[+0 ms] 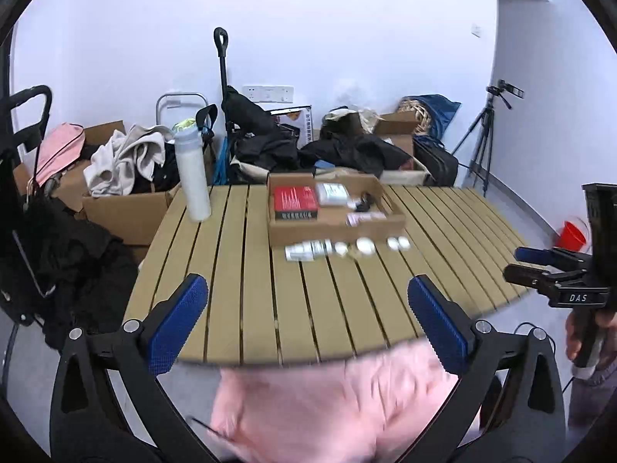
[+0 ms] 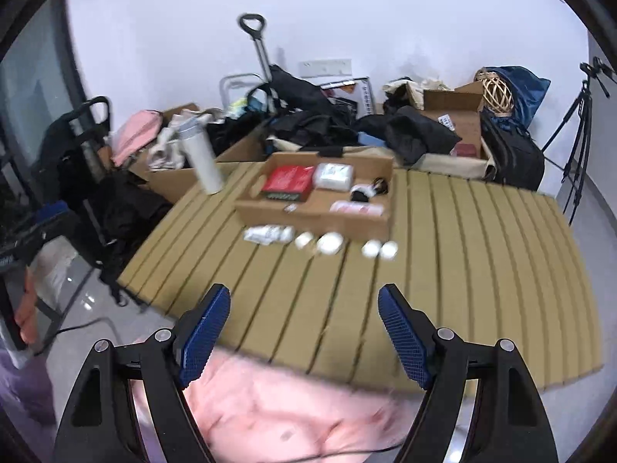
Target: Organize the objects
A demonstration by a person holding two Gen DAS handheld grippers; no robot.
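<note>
Right wrist: one box point(image 2: 316, 208) — five white items.

The left gripper point(image 1: 308, 320) fills the lower part of its own view, its two blue-padded fingers point(image 1: 179, 322) spread wide apart with nothing between them. The right gripper point(image 2: 304, 332) sits low in its own view, likewise spread wide and holding nothing. At the right edge of the left view, a hand point(image 1: 586, 335) grips the right gripper's black handle.
</note>
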